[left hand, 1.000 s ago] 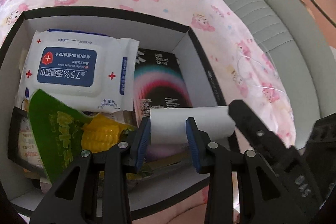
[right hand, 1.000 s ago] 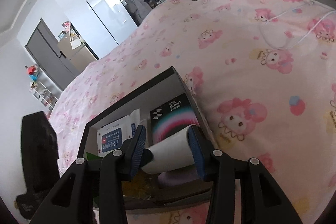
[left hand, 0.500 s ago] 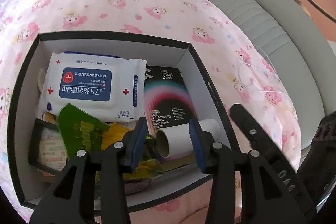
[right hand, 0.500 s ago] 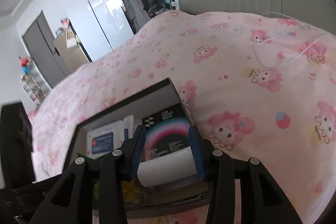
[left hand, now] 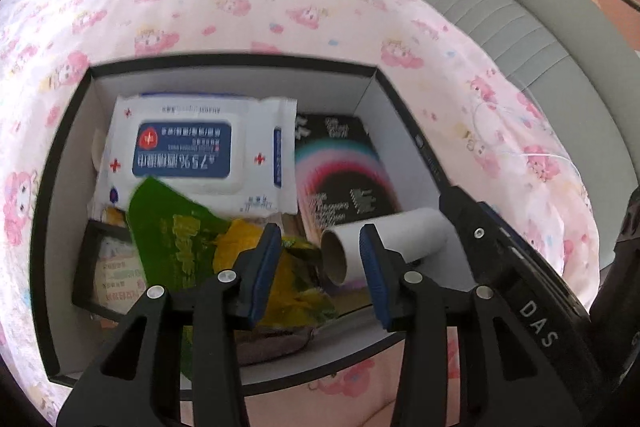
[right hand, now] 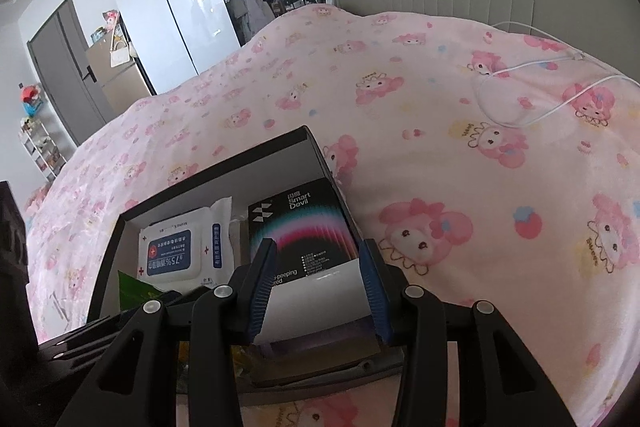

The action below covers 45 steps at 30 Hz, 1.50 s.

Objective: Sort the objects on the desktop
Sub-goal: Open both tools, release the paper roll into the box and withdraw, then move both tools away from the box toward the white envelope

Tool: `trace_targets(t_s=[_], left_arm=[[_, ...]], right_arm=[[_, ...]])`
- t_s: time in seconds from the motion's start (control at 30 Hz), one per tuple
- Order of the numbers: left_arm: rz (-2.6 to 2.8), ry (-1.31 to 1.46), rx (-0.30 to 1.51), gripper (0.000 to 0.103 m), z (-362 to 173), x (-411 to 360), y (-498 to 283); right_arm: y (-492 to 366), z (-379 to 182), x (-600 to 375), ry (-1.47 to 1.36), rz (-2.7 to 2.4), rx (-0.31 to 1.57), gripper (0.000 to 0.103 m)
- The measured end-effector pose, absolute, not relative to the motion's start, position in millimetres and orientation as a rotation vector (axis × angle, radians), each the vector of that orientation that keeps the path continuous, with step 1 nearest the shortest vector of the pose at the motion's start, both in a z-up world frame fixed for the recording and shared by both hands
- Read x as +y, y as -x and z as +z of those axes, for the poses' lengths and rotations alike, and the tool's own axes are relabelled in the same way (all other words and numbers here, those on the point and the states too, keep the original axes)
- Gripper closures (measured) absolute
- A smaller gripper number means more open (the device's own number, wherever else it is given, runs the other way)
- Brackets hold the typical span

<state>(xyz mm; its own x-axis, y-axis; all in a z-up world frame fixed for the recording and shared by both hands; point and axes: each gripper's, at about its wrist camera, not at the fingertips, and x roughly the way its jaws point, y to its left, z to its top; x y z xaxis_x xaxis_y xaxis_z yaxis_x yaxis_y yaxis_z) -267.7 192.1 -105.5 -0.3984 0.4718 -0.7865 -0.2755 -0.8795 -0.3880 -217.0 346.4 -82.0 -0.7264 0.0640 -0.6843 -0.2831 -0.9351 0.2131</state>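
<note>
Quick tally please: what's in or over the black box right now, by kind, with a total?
Wipes pack: 1
Green and yellow snack bag: 1
Black screen-protector box: 1
Small black-framed card box: 1
White paper roll, clamped in the right tool: 1
Total: 5, in the black box; anything buried underneath can't be counted.

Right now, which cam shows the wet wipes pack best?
Left wrist: the wet wipes pack lies almost fully visible in the box. Right wrist shows it smaller, at an angle, its near edge cut off.
</note>
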Motion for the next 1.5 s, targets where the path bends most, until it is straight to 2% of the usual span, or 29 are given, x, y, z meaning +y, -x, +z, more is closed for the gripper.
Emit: trace_targets(t_s=[0.27,0.7,0.9,1.13,1.5], left_arm=[[2.314,1.346,-0.265,0.063,-91.9,185.7,252.1],[2.432,1.275,-0.212,0.063,-42.1,118.2,175.9],[2.561,1.266,-0.148,0.063,-19.7,72.6,133.4],[2.658,1.253,-0.203,0.063,-7.4,7.8,87.6],[2.701,1.309,-0.291,0.063,-21.3,-66.7,53.3]], right_arm=[[210.0,-78.0,340.3,1.065,2.74,0.434,0.064],[142.5,-42.8,276.7,1.044,2.895,0.373,0.064],[119.4,-27.0,223.5,1.087,2.969,0.264,0.064],[94.8,-12.2,157.6,1.121,3.098,0.138,0.064],[78.1,-21.1,80.6,1.211,3.201,-0.057,0.064]])
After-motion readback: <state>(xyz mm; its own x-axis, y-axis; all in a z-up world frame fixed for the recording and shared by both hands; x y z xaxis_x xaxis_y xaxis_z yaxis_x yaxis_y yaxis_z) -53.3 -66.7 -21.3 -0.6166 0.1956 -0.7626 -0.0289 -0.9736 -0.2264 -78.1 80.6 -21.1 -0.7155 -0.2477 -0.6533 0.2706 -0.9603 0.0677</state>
